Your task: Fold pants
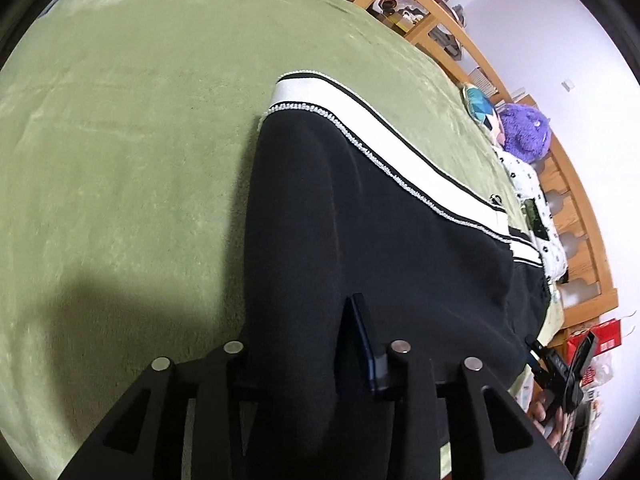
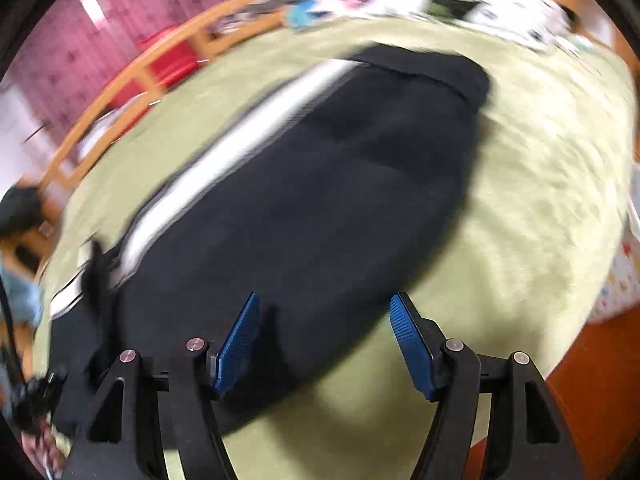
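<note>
Black pants (image 1: 360,240) with a white side stripe (image 1: 360,120) lie on a green blanket (image 1: 120,160). In the left wrist view the black cloth runs between my left gripper's (image 1: 316,344) fingers; one blue pad (image 1: 360,336) shows, the other is hidden under cloth. The gripper is shut on the pants. In the blurred right wrist view the pants (image 2: 320,184) lie flat ahead. My right gripper (image 2: 324,340) is open and empty, its blue pads (image 2: 240,340) above the pants' near edge. The right gripper also shows at the left wrist view's right edge (image 1: 560,368).
A wooden bed rail (image 1: 460,28) with shelves runs along the far side. A purple plush toy (image 1: 524,128) and a spotted white pillow (image 1: 532,200) lie at the head of the bed. Red curtain (image 2: 100,32) and orange floor (image 2: 592,380) lie beyond the bed.
</note>
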`<state>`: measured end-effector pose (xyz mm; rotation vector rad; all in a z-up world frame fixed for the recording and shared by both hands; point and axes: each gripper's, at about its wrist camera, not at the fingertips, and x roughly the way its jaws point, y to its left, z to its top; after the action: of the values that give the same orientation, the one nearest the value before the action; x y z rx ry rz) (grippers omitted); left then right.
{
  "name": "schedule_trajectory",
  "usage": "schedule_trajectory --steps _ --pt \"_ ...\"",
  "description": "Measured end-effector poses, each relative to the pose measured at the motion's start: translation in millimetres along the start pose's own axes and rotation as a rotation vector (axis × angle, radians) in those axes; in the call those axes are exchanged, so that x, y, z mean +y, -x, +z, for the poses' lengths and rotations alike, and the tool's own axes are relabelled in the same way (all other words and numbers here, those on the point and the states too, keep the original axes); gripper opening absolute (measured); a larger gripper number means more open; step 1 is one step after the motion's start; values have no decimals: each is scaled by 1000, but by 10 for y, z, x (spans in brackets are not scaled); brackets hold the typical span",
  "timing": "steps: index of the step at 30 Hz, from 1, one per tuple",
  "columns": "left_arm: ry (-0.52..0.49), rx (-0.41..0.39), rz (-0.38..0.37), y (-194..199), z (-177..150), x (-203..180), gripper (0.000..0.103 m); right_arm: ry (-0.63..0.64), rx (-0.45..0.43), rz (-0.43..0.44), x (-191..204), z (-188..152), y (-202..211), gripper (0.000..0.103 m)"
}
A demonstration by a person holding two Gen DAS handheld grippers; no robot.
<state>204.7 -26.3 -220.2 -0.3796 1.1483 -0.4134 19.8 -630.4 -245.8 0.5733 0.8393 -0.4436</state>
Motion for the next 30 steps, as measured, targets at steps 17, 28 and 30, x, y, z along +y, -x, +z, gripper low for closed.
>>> schedule_trajectory --steps 17,28,30 --pt "-23 -81 38 233 113 -127 9 -150 -154 85 -132 571 -322 16" --pt "51 -138 -28 992 281 715 9 -27 -148 145 644 128 185 14" --pt "56 -160 8 1234 307 960 9 -14 -123 179 791 -38 207 14"
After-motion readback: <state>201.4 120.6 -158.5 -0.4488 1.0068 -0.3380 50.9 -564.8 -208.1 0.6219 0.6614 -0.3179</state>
